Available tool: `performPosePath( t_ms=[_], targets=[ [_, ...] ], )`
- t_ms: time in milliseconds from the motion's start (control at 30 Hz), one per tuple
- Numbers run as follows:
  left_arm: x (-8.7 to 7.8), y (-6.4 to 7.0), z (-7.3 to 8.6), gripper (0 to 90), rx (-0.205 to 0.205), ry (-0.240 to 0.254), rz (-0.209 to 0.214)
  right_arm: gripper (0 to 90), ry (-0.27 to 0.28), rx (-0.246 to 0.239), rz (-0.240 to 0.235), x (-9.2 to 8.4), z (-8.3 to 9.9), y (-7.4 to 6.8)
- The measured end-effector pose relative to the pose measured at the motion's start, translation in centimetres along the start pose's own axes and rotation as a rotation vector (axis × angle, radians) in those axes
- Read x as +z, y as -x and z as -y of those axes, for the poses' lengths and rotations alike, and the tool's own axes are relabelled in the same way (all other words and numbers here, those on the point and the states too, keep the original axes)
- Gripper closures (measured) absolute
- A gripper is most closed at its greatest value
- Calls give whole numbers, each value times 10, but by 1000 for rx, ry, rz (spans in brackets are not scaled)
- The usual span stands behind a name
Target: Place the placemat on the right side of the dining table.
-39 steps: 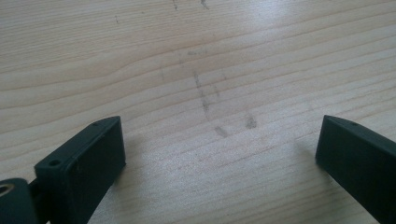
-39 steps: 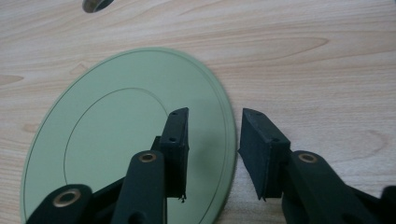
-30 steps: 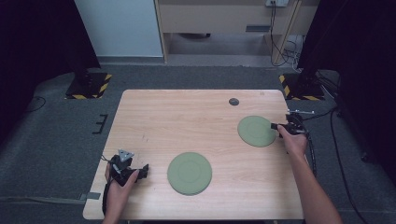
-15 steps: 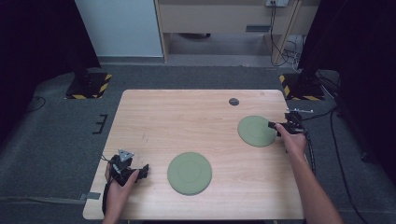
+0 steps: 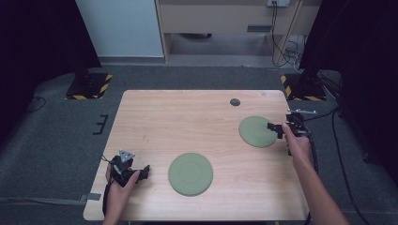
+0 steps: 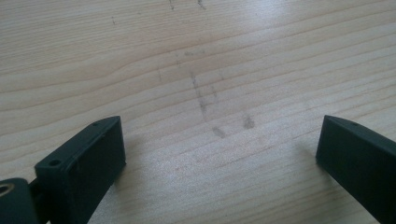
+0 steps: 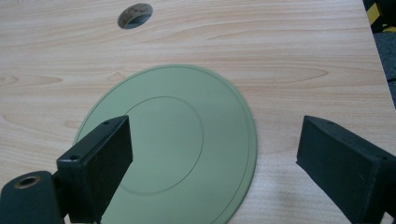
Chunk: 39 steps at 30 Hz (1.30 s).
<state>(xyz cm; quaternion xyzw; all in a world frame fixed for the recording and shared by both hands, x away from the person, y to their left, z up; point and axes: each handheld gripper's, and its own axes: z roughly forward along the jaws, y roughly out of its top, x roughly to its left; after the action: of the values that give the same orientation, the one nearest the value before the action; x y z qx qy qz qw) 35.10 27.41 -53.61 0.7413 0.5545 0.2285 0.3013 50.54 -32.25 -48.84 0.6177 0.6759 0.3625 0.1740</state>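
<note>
My right hand-held gripper [image 5: 277, 129] is standing spread at the far-right plate's [image 5: 257, 131] right edge, its jaws just having been opening, with nothing pinched; compared with a second ago it is letting go, so I am judging this plate placed. It is lying flat on the tabletop [image 5: 187, 117], near the round hole [image 7: 135, 15]. The right gripper view is showing the rim between the jaws. My left hand-held gripper [image 5: 141, 172] is resting spread over bare wood, left of the near plate [image 5: 190, 174].

Far-right plate [image 5: 256, 131] on table [image 5: 187, 117], right gripper [image 5: 277, 129] at its right edge; second plate [image 5: 190, 174] near-centre; left gripper [image 5: 143, 171] near-left.
</note>
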Motion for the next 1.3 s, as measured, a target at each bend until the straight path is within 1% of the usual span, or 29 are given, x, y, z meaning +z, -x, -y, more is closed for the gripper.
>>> performPosePath(
  t_ms=[233, 300, 333, 367, 433, 467, 500, 567, 667, 867, 1200, 1300],
  targets=[
    [0, 0, 0, 5, 3, -1, 3, 125, 11, -24, -10, -6, 5, -8],
    [0, 0, 0, 5, 4, 0, 4, 126, 7, -35, -12, -7, 7, -10],
    [0, 0, 0, 5, 7, 0, 5, 126, 7, -47, -15, -9, 9, -14],
    [0, 0, 0, 5, 7, 0, 5, 126, 7, -47, -15, -9, 9, -14],
    [0, 0, 0, 5, 8, -1, 6, 126, 7, -68, -17, -11, 11, -18],
    [0, 0, 0, 5, 8, 0, 6, 126, 13, -85, -25, -14, 14, -23],
    [0, 0, 0, 5, 10, -1, 7, 126, 13, -85, -25, -14, 14, -23],
    [0, 1, 0, 5, 11, -1, 8, 130, 26, -106, -31, -16, 16, -28],
    [0, 1, 0, 5, 13, -2, 10, 130, 30, -135, -34, -18, 19, -35],
    [0, 1, 0, 5, 15, -2, 12, 131, 40, -171, -46, -21, 22, -45],
    [0, 2, 0, 5, 14, -1, 14, 135, 41, -206, -75, -24, 30, -59],
    [0, 2, 0, 5, 15, -1, 14, 136, 34, -219, -85, -25, 34, -64]
  ],
)
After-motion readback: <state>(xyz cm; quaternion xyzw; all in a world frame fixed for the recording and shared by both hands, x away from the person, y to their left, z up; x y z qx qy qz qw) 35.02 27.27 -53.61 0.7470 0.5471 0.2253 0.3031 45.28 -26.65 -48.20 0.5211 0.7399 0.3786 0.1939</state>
